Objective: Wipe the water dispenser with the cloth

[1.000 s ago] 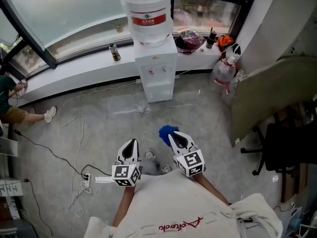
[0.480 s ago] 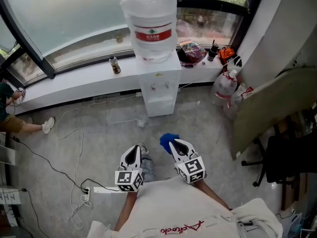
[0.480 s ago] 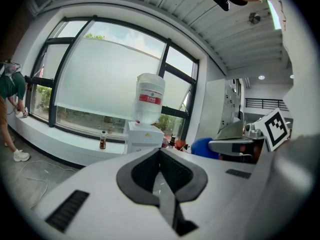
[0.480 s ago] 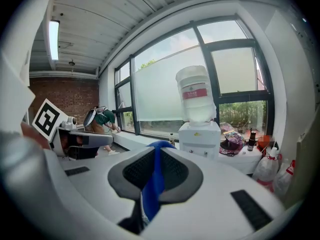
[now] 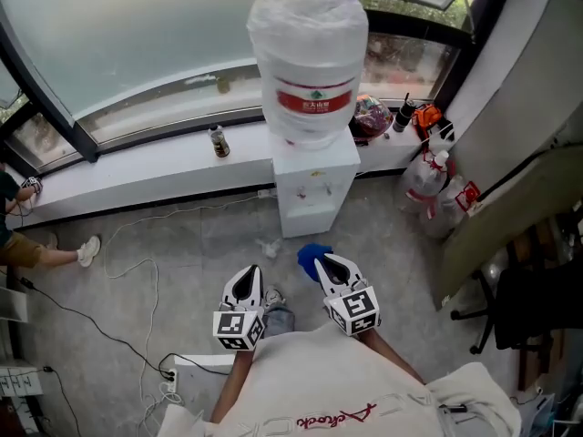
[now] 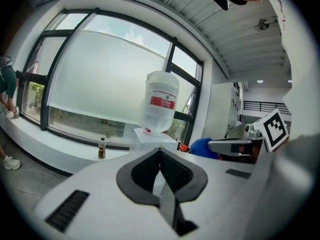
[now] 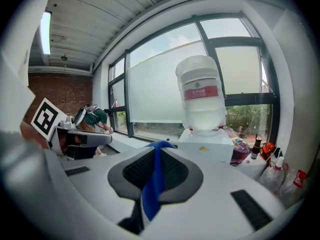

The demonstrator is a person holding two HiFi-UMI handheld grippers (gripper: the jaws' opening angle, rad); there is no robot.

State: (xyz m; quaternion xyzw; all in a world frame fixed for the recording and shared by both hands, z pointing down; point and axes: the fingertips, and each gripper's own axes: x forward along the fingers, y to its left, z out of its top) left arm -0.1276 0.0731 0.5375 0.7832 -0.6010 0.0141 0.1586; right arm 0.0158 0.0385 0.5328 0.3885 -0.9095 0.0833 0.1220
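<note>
Approaching, not yet wiping. Right hand-held gripper (image 5: 320, 259) clenched on blue cloth (image 5: 310, 252); left hand-held gripper (image 5: 248, 272) closed, empty. Water dispenser (image 5: 314, 188) ahead at floor's window edge, untouched. Next, probably: carry cloth onto its white top.

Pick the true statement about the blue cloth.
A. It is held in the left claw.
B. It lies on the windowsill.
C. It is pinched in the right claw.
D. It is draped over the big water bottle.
C: the right gripper view shows the blue cloth clamped between the jaws of the right claw, while the left claw is closed on nothing.
</note>
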